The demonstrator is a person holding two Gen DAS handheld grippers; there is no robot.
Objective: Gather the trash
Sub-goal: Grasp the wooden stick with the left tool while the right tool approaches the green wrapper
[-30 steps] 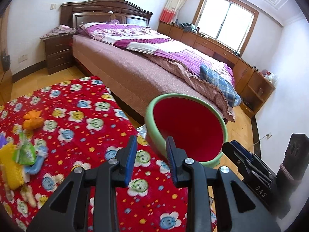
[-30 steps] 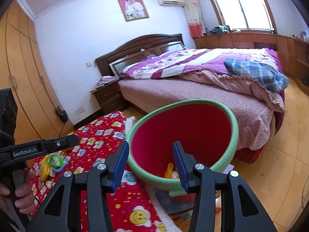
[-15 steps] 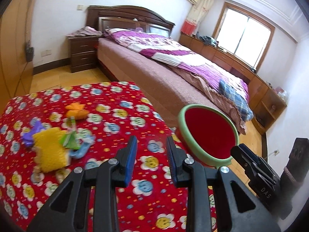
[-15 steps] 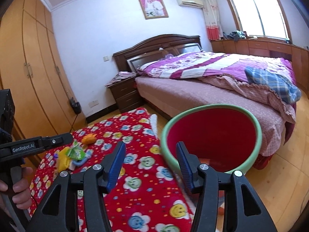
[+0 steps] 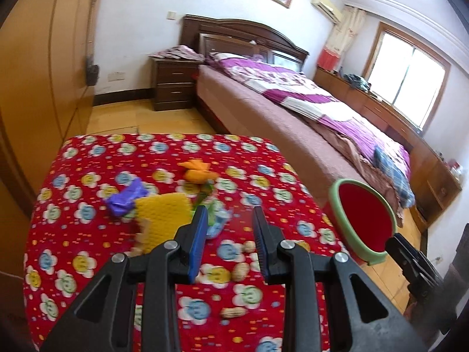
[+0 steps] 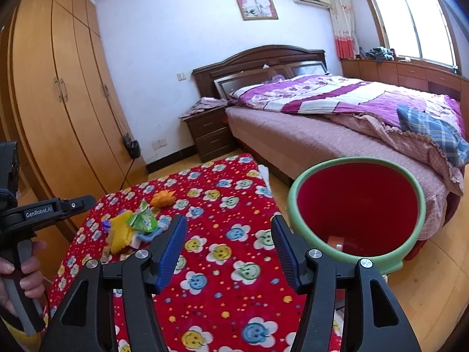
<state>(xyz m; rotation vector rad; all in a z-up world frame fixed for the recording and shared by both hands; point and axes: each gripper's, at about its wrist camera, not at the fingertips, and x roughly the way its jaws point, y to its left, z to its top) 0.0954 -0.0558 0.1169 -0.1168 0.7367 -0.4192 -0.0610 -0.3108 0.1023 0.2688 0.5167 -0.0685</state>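
Both claws are held released and empty: left claw (image 5: 230,242) aimed at trash pile (image 5: 164,205) at eleven o'clock, right claw (image 6: 228,249) just opened wider, bin (image 6: 356,205) at two o'clock.

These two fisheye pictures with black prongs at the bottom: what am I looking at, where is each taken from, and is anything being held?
There is no robot here. A person holds a handheld two-finger gripper in each hand, each with a camera looking along its fingers. One picture is from the left gripper, the other from the right gripper. The right view also shows the person's left hand on the other tool's handle. Both grippers are open and hold nothing; the right one's jaws have just been opening. On the red flowered cloth lie trash: a yellow sponge, a purple wrapper, an orange scrap and peanut shells. A red bin with a green rim stands beside it.
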